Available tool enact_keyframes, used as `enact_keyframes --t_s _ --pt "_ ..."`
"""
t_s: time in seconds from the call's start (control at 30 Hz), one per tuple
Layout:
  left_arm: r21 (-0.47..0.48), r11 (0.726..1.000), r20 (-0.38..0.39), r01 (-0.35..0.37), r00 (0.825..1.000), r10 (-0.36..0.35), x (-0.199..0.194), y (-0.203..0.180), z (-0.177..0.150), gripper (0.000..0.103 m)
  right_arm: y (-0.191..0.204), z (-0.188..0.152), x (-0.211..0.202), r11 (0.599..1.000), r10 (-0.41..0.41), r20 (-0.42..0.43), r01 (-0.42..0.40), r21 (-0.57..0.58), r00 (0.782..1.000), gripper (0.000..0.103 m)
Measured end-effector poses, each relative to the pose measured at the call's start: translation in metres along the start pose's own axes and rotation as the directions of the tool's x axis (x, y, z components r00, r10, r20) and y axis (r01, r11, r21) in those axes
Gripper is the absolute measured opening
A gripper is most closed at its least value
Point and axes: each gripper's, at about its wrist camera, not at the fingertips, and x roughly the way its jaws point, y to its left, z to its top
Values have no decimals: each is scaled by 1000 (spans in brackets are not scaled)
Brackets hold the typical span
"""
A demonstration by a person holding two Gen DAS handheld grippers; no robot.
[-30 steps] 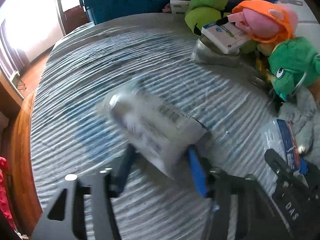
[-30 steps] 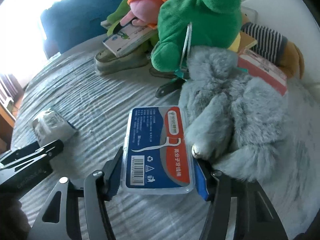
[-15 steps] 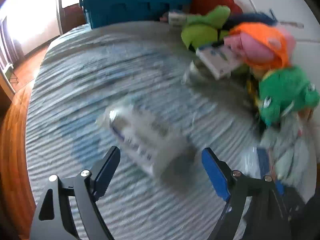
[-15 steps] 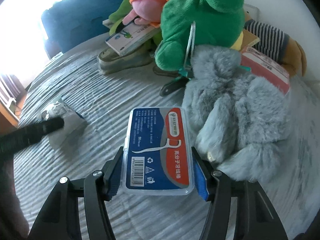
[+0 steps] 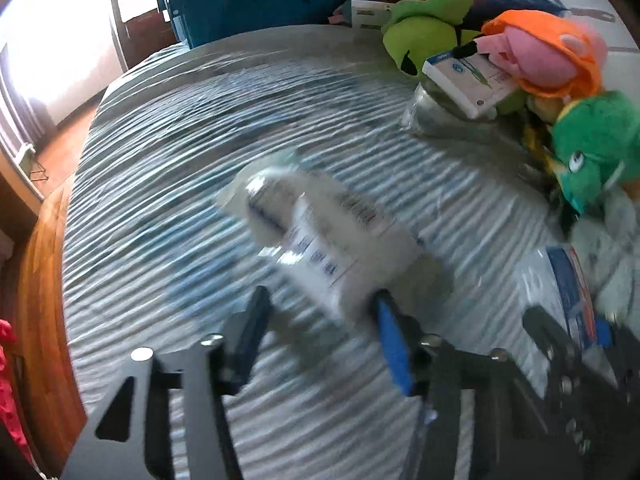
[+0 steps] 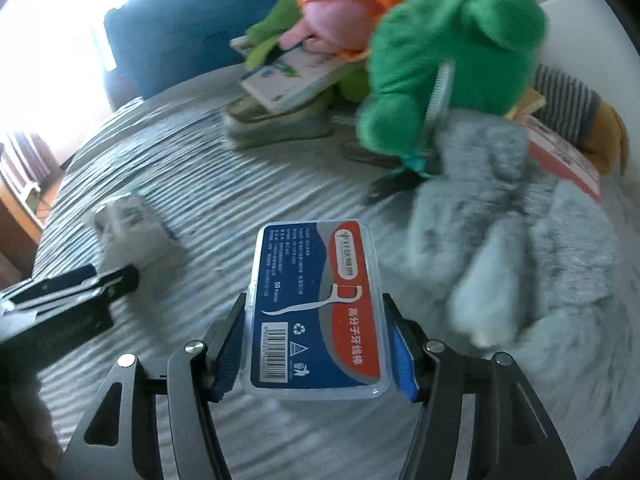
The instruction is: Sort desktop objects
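- Gripping a clear floss-pick box (image 6: 320, 308) with a blue and red label, the right tongs (image 6: 316, 354) press both pads against its long sides; the box sits at 6 o'clock in the right wrist view, over the striped surface (image 6: 248, 184).
- At 6 o'clock in the left wrist view, the left tongs (image 5: 320, 336) straddle the near end of a white wrapped packet (image 5: 324, 244). The frame is blurred, so I cannot tell whether the pads clamp it or stand just apart from it. The packet lies on the surface, pointing toward 11 o'clock.
- In the right wrist view the same packet shows at 9 o'clock, with the left tongs' dark tip just beside it.
- A grey furry plush (image 6: 516, 232) lies at 3 o'clock, close to the floss-pick box.
- Farther out, at 1 o'clock, a green plush (image 6: 452, 44) rests partly over the grey one.
- Toward 12 o'clock, a pink and orange plush (image 6: 340, 12) lies on a white carton (image 6: 288, 80).
- At 11 o'clock, beyond the surface's far edge, stands a blue crate (image 6: 188, 32).
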Motion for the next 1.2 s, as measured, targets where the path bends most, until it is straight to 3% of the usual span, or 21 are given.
enact_keyframes --t_s 0.17,0.23,0.27,0.3,0.33,0.37,0.43,0.53,0.6,0.63,0.7,0.8,0.87,1.0,1.2 --pt "-10 1000 -20 12 1000 -12 -9 21 0 48 14 3 1 1000 29 -16 -29 -11 999 61" --pt "-48 998 -14 52 999 -52 -16 27 6 48 16 6 1 1000 21 -12 -21 -10 1000 61" --pt "-73 995 -8 75 997 -76 -19 26 11 57 15 8 2 1000 17 -11 -17 -6 1000 61" --pt "-98 991 3 96 995 -96 -22 26 17 74 15 9 1 1000 13 -9 -13 -5 1000 60" --pt "-105 989 14 99 995 -98 -23 24 22 81 13 11 2 1000 3 -12 -3 -2 1000 60" --pt "-115 989 37 93 995 -90 -25 20 30 87 10 12 2 1000 1 -14 -1 1 1000 60" --pt "-125 990 46 65 997 -59 -20 12 40 91 6 16 3 1000 -4 -14 4 2 1000 60" --pt "-116 992 -24 -42 999 39 15 -1 45 91 0 17 7 1000 3 -9 -3 1 1000 61" --pt "-106 993 -48 -57 997 53 32 -3 39 94 -2 15 14 1000 15 -14 -15 0 1000 61" --pt "-83 994 -5 -78 997 78 30 -6 35 93 -1 14 15 1000 13 1 -13 -15 1000 61" --pt "-94 994 7 -63 998 64 26 -3 31 74 3 15 16 999 10 5 -10 -35 1000 61" --pt "-94 995 21 -33 999 35 18 8 23 56 6 16 18 999 23 12 -22 -38 1000 61" --pt "-98 995 24 -12 1000 14 13 12 20 50 12 15 19 999 18 18 -17 -42 1000 61" --pt "-59 998 46 17 999 -14 2 11 11 41 24 10 14 998 33 21 -32 -49 999 61" --pt "-3 999 62 44 997 -43 -20 13 5 36 33 9 4 998 44 27 -42 -45 999 61"
